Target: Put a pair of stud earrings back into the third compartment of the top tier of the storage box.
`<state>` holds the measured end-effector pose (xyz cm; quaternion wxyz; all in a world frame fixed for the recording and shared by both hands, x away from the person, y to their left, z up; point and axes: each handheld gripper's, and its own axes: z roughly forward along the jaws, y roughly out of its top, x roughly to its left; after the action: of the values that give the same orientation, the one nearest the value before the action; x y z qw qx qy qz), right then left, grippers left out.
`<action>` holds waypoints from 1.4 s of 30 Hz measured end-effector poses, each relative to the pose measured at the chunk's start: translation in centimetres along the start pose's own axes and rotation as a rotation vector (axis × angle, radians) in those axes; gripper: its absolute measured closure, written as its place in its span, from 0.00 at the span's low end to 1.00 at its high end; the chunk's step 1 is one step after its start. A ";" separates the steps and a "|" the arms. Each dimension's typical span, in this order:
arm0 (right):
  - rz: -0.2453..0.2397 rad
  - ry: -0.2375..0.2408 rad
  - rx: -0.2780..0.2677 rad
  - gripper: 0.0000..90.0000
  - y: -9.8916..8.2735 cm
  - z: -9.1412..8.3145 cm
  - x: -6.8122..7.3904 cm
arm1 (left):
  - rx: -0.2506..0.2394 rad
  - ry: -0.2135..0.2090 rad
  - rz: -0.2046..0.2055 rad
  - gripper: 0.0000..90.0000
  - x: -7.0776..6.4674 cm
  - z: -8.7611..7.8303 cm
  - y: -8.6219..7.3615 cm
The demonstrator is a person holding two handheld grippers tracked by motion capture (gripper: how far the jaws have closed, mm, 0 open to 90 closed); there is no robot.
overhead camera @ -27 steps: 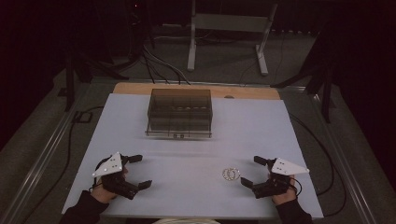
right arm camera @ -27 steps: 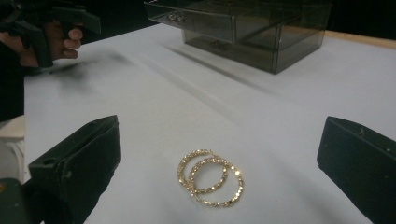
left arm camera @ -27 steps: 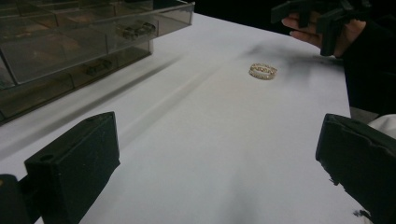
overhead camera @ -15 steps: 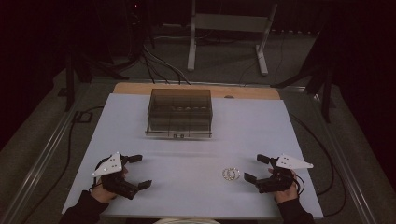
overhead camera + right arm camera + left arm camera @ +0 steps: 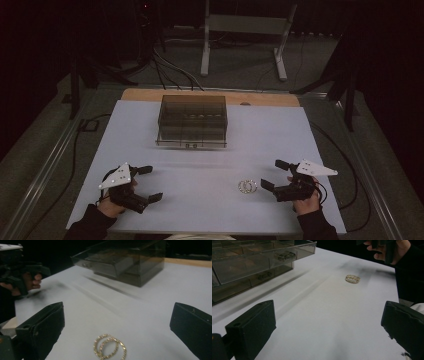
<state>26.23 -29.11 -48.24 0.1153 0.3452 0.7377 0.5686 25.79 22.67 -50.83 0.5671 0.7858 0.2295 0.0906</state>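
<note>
Gold rings [image 5: 246,186] lie on the white table [image 5: 260,140] (dark room around).

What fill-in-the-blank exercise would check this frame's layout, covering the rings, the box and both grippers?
1. The gold rings lie on the white table just in front of the ____ gripper.
2. Both grippers, including the left gripper, have their jaws ____.
3. The smoky see-through box stands at the ____ side of the table from the person.
4. The two rings lie ____ each other.

Missing words: right; open; far; overlapping
</note>
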 end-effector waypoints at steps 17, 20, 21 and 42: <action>-0.009 0.031 0.032 0.00 0.8 1.5 1.4 | 0.006 -0.011 -0.007 0.01 0.0 0.2 0.0; -0.029 0.024 0.030 0.00 0.9 1.7 1.7 | 0.002 -0.014 -0.010 0.01 0.0 0.2 0.0; -0.028 0.031 0.031 0.00 0.9 1.8 1.8 | 0.003 -0.013 -0.010 0.01 0.0 0.2 0.0; -0.007 -0.010 0.215 0.39 -1.3 4.5 2.7 | 0.001 -0.013 -0.006 0.01 0.0 0.2 0.0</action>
<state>26.31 -24.11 -50.34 0.0834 0.3558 0.7950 0.4841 25.87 22.52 -50.88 0.5683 0.7861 0.2283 0.0834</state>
